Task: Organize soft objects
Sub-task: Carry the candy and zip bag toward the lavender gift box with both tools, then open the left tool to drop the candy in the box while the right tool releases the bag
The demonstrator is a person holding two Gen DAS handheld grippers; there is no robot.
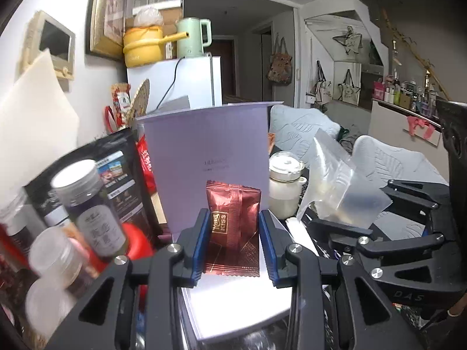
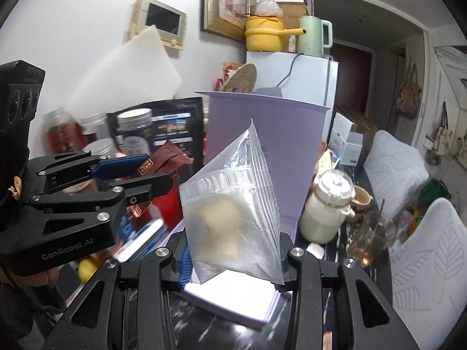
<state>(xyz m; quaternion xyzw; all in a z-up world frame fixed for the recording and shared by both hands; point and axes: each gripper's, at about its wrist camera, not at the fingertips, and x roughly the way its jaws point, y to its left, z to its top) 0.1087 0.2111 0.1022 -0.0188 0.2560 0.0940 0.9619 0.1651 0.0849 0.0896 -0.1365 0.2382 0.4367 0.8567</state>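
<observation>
The left gripper [image 1: 230, 233] is clamping the red snack packet [image 1: 233, 224] between its jaws and the right gripper [image 2: 233, 259] is clamping the clear zip bag [image 2: 233, 213], which is possibly slipping because its film is slick.

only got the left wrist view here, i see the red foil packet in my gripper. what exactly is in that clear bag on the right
Observer: The frosted clear zip bag holds a pale, rounded beige lump; the right wrist view shows it through the plastic, though not what it is.
Operator: is the right gripper actually gripping it
Observer: Yes, the right gripper is shut on the bag's lower part, and the bag stands upright above a white pad.
Operator: how does my packet look from there
Observer: The red foil packet sticks out past the left gripper, tilted, with its crimped end hanging below the fingers.
Operator: anything right of the bag
Observer: A cream lidded jar, with a small tan cup behind it.
</observation>
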